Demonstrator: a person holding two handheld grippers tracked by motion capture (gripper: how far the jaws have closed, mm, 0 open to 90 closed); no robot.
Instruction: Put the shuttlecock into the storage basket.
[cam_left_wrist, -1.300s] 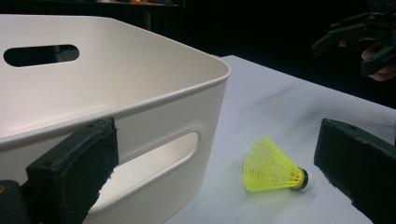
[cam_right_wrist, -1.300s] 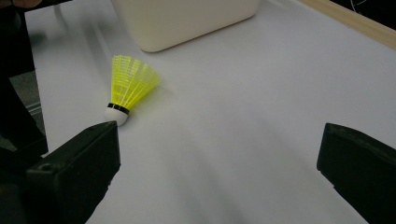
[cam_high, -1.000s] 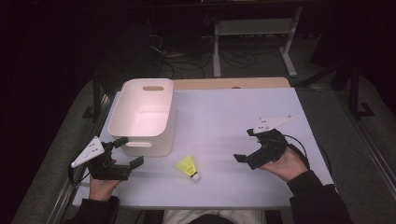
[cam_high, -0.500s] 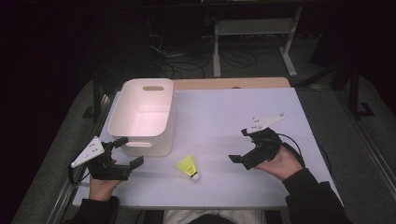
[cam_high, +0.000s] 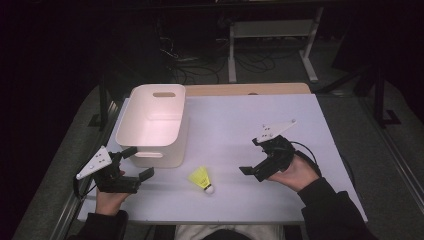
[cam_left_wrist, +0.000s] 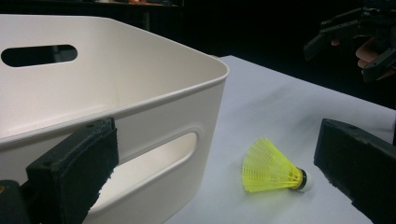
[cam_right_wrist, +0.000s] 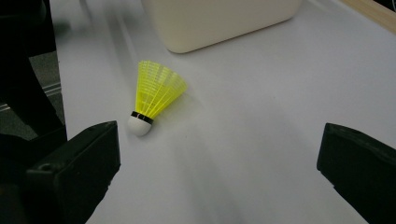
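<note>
From above, the yellow shuttlecock lay on open worktop between both wide-open, empty tools, left tool near the front edge. Left gripper view: white bin beside it. Right gripper view: right tool gaped toward it

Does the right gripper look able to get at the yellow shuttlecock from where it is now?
Probably yes. The right gripper is open and points toward the shuttlecock, which lies on its side on bare table with nothing between them; the white bin stands apart behind it.
</note>
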